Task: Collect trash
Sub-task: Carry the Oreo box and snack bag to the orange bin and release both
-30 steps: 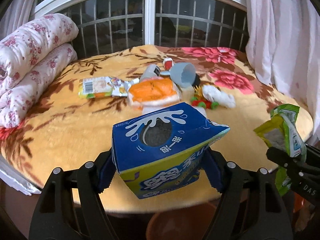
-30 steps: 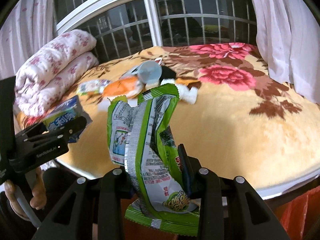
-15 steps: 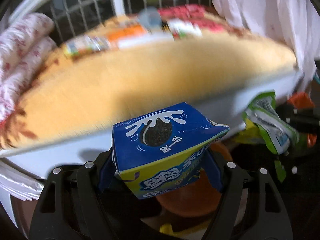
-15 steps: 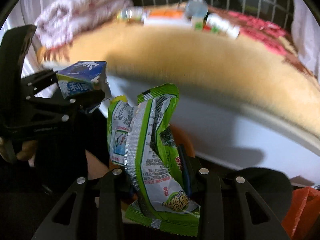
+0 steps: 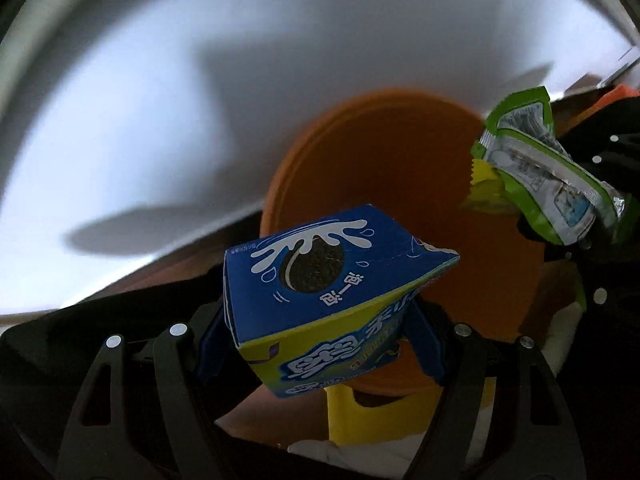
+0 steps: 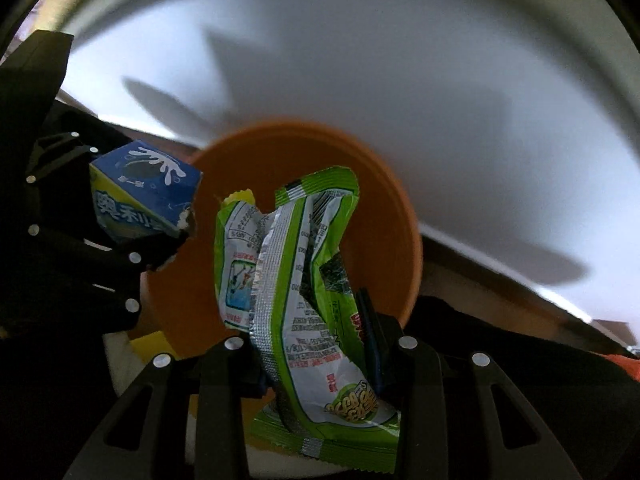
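Both grippers are clamping trash, the left gripper (image 5: 320,320) pinching the blue cookie box (image 5: 320,280) and the right gripper (image 6: 316,344) gripping the green wrapper (image 6: 296,292), so I'd be centering over the orange bin (image 5: 384,152) before letting go.

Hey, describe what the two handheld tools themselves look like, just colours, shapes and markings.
Both the left tool and the right tool are matte black plastic, with flat fingers pierced by long triangular cutouts and dotted with round silver screw heads. Blue pads line the inner faces. No lettering, cables or sleeves are visible.
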Available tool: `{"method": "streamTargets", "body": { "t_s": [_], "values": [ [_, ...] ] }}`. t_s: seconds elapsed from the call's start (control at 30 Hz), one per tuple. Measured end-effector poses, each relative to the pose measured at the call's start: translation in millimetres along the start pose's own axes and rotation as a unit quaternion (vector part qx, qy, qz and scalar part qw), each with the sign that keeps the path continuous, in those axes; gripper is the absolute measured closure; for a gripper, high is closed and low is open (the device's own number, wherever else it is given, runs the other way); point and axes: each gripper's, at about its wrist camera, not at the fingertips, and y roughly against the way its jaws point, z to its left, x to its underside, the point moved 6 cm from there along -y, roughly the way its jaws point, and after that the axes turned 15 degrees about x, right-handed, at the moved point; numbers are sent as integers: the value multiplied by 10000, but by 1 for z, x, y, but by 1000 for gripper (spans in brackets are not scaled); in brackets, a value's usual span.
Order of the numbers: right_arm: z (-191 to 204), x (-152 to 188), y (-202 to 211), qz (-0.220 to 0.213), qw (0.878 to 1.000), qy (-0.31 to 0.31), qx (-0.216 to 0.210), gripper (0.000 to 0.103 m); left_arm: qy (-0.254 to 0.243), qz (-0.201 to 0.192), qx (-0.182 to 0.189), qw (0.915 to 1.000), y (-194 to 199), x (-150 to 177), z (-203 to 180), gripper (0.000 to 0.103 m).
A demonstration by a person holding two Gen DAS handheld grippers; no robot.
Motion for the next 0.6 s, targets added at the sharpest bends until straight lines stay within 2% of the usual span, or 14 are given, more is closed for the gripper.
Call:
{"method": "streamTargets", "body": {
  "t_s": [0.13, 0.23, 0.27, 0.3, 0.37, 0.47, 0.53, 0.6],
  "values": [
    [4, -7, -22, 270, 9995, 153, -6, 68, 49, 336, -2, 9994, -23, 3, 5, 30],
    [7, -13, -32, 367, 9990, 261, 65, 64, -16, 418, -47, 9991, -30, 0, 6, 28],
    [7, -13, -34, 391, 9988, 274, 86, 57, -46, 427, -70, 9991, -31, 1, 5, 27],
    [8, -14, -36, 425, 9986, 292, 107, 43, -72, 433, -86, 9990, -32, 2, 4, 26],
    [9, -18, -37, 383, 9988, 275, 126, 33, -118, 444, -41, 9989, -31, 6, 1, 25],
    [9, -17, -30, 308, 9991, 266, 93, 33, -164, 349, 13, 9993, -23, 8, 1, 23],
    [7, -16, -24, 269, 9993, 227, 107, 33, -200, 283, 20, 9994, -21, -9, 0, 22],
    [5, -15, -18, 225, 9995, 202, 127, 33, -236, 225, -20, 9995, -18, -11, 1, 22]
  ]
}}
